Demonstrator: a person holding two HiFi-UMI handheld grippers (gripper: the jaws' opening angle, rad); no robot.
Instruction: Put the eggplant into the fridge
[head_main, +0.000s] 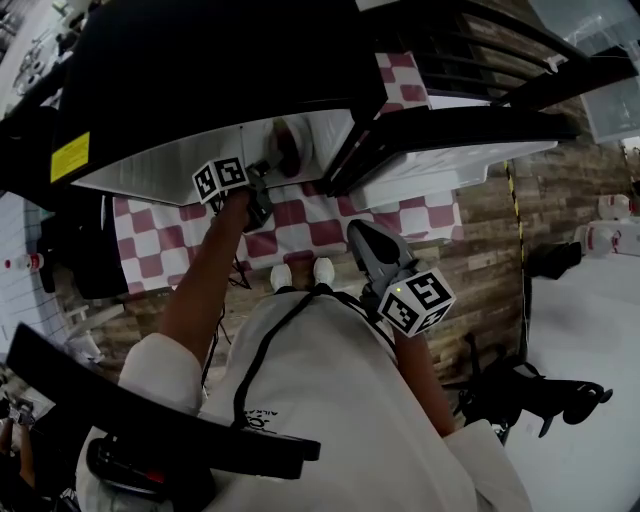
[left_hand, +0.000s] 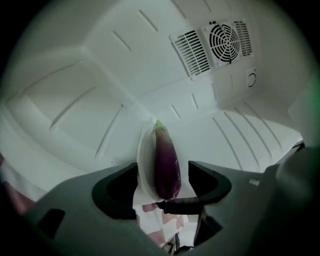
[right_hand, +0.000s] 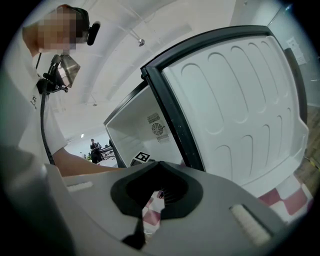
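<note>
The purple eggplant (left_hand: 166, 162) lies on a white plate (left_hand: 144, 160) on the floor of the white fridge compartment (left_hand: 100, 100). My left gripper (left_hand: 162, 167) reaches into the fridge. Its jaws stand wide on either side of the eggplant, and neither pad presses on it. From the head view, the left gripper (head_main: 266, 172) sits at the fridge opening just short of the eggplant (head_main: 286, 148). My right gripper (head_main: 358, 230) hangs outside the fridge below the right door. In its own view, the right gripper (right_hand: 156, 167) is shut with nothing held.
Both fridge doors stand open: a black one (head_main: 200, 70) at left, and one at right (head_main: 450, 130) showing its white ribbed liner (right_hand: 240, 110). A fan vent (left_hand: 225, 40) sits in the fridge's back wall. A red-and-white checked mat (head_main: 300, 225) lies below the fridge.
</note>
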